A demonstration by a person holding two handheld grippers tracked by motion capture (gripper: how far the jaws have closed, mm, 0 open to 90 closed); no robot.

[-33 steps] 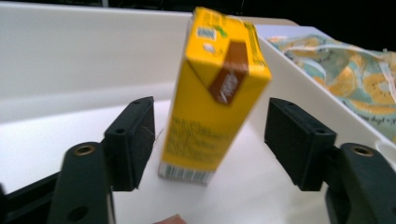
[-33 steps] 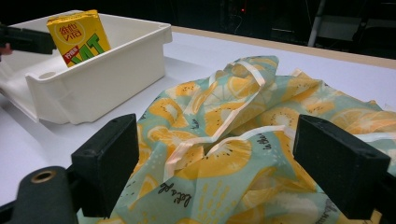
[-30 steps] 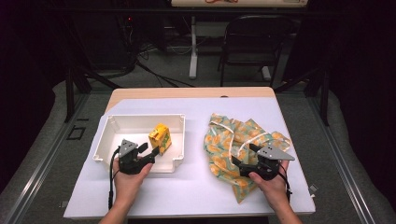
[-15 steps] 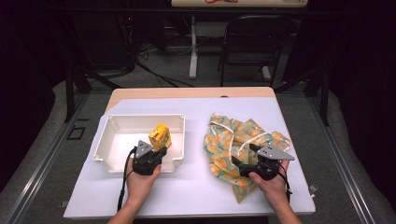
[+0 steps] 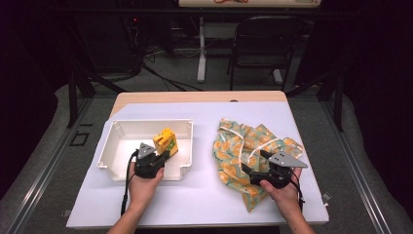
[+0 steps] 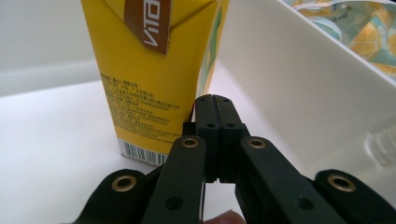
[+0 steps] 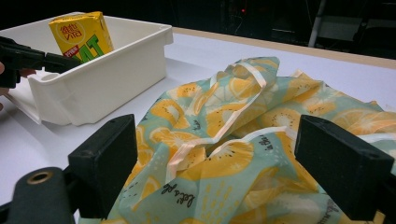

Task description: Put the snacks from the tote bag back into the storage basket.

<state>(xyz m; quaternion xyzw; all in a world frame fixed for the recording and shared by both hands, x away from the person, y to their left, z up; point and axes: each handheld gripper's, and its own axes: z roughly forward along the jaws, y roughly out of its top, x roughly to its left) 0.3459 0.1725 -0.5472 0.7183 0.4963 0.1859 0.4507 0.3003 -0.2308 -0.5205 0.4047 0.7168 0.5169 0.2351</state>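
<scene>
Looking down from the high view, the yellow drink carton (image 5: 165,142) stands upright inside the white bin (image 5: 127,127) at the left of the table (image 5: 204,195), near the bin's right wall. The left gripper (image 5: 157,157) reaches into the bin right beside the carton, while the right gripper (image 5: 250,170) rests over the near part of the fruit-print cloth bag (image 5: 238,141), which lies crumpled on the table to the right of the bin. Judging from this, the carton has yet to leave the bin and the bag has yet to be opened, so most of the work seems to lie ahead.

From the left gripper view, the jaws have just been closing and now meet pad to pad with nothing between them; the left gripper's tips (image 6: 215,100) sit against the lower right edge of the carton (image 6: 144,79), not around it. No grasp has been made.

From the right gripper view, the jaws stand wide apart over the bag (image 7: 233,140), whose pale handle straps (image 7: 219,135) lie loose on top; the pads press on nothing. The carton (image 7: 81,32) and bin (image 7: 102,79) show farther off at the upper left.
</scene>
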